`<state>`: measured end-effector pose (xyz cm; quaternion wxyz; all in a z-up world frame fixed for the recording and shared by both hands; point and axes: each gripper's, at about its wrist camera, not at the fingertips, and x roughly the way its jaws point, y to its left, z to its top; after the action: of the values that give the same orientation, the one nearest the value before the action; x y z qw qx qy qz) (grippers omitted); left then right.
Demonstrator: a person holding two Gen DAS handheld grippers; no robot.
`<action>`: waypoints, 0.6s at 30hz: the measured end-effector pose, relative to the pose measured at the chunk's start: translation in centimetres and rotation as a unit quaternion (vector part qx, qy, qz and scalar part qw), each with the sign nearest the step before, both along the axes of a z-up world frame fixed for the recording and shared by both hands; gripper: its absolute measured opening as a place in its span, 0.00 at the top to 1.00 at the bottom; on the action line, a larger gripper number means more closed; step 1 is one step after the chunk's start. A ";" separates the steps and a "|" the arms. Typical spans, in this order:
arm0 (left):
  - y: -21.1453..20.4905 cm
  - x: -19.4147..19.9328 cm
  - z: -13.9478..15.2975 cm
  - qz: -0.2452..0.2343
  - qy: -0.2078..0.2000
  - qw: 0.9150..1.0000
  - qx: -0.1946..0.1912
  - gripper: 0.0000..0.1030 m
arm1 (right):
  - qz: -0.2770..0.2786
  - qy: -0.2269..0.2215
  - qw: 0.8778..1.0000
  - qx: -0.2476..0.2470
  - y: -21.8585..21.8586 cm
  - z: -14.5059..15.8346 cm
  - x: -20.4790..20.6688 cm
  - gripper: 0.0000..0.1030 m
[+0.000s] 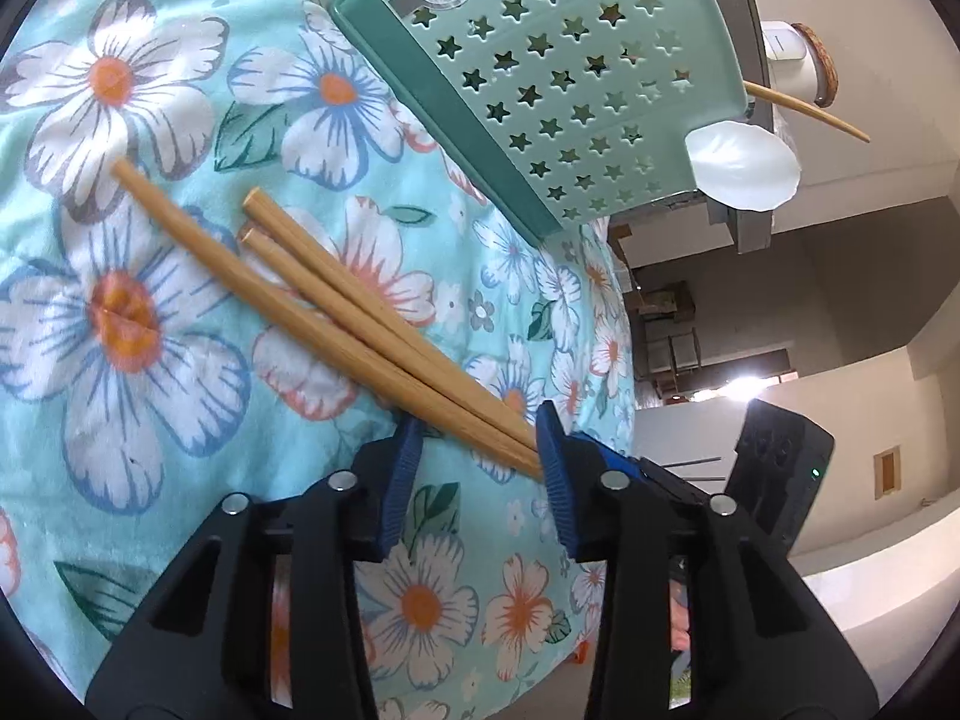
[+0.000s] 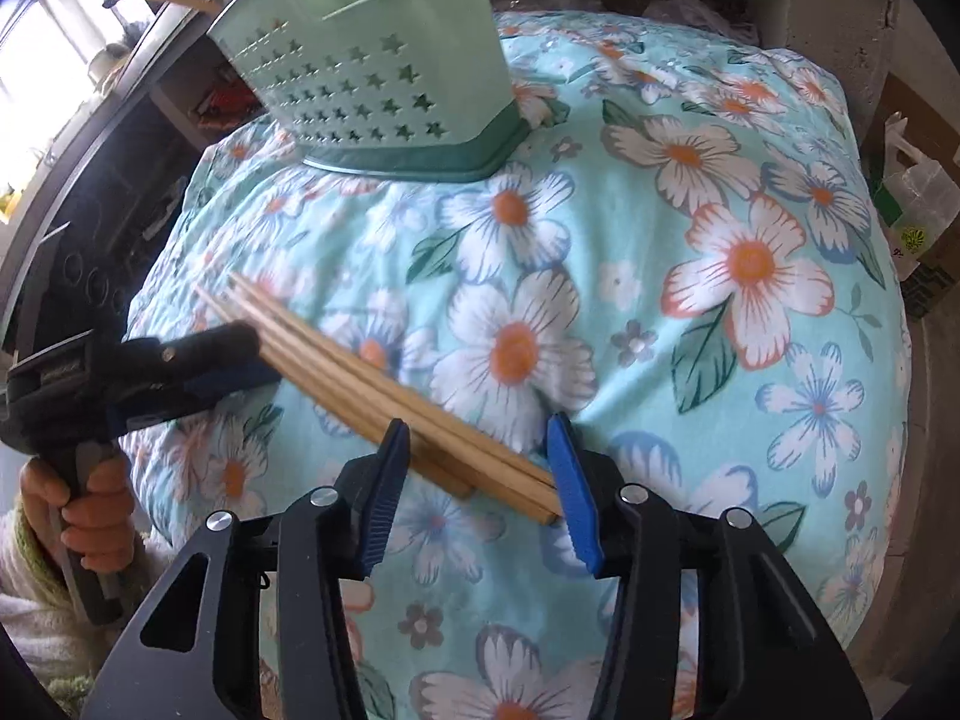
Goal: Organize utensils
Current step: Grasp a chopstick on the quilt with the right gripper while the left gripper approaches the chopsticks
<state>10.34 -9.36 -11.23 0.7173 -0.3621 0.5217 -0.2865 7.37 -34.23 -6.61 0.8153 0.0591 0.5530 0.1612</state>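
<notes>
Two tools were in view, one at each end of the chopsticks. Left tool: jaws partly apart, straddling the thin ends; one blue pad touched them, the other stood clear, so no firm grip could be confirmed. Right tool: jaws partly apart around the thick ends, one pad touching, the bundle loose between. Three chopsticks counted in the left wrist view; motion blur in the right wrist view made the count there uncertain. All lay on the flowered cloth covering the table. One green holder with star cut-outs stood beyond, its top cut off by the frame edge; one white spoon and one wooden stick projected from it. One hand gripped the left tool's handle.
</notes>
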 end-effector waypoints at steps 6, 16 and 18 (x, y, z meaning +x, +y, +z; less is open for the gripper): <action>0.9 -0.2 -0.3 0.016 0.006 1.000 0.017 0.88 | 0.021 0.015 0.999 0.027 2.2 -0.4 -2.0 0.82; 7.2 -1.0 2.4 0.021 -0.024 0.994 0.106 0.88 | 0.029 0.021 0.990 0.136 7.2 -0.3 -5.4 0.93; 8.5 -0.7 2.6 0.019 -0.030 0.991 0.127 0.87 | 0.016 0.014 0.992 0.122 7.5 -0.3 -5.4 0.93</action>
<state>9.59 -0.87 -8.64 0.7779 -0.2688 0.5256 -0.2150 1.95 -26.69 -6.94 0.7915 0.1516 0.5416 0.2394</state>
